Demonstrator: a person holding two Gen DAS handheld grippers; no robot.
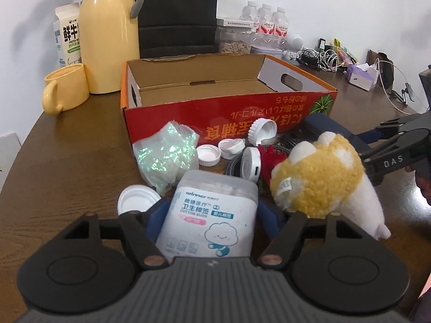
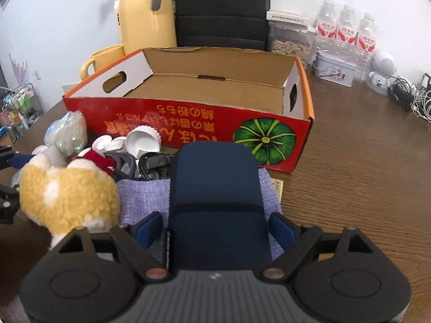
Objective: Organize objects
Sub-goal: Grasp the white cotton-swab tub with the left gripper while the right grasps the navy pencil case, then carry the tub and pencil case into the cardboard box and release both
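Observation:
A red open cardboard box (image 1: 229,113) (image 2: 188,123) stands on the brown table, its inside bare. In front lies a pile: a glittery bag (image 1: 167,153), white caps (image 1: 207,154), a yellow and white plush toy (image 1: 323,177) (image 2: 67,193), cables (image 2: 150,161). My left gripper (image 1: 212,210) is closed around a cotton buds box (image 1: 210,215), its blue pads at both sides. My right gripper (image 2: 215,226) has a dark blue case (image 2: 215,188) between its blue pads, over a purple cloth (image 2: 140,193). The right gripper also shows in the left wrist view (image 1: 390,145).
A yellow thermos (image 1: 110,35), yellow mug (image 1: 66,88) and milk carton (image 1: 68,35) stand behind the box at left. A black chair (image 1: 177,13), water bottles (image 2: 347,29), a tin (image 2: 334,70), chargers and cables (image 1: 328,59) line the back right.

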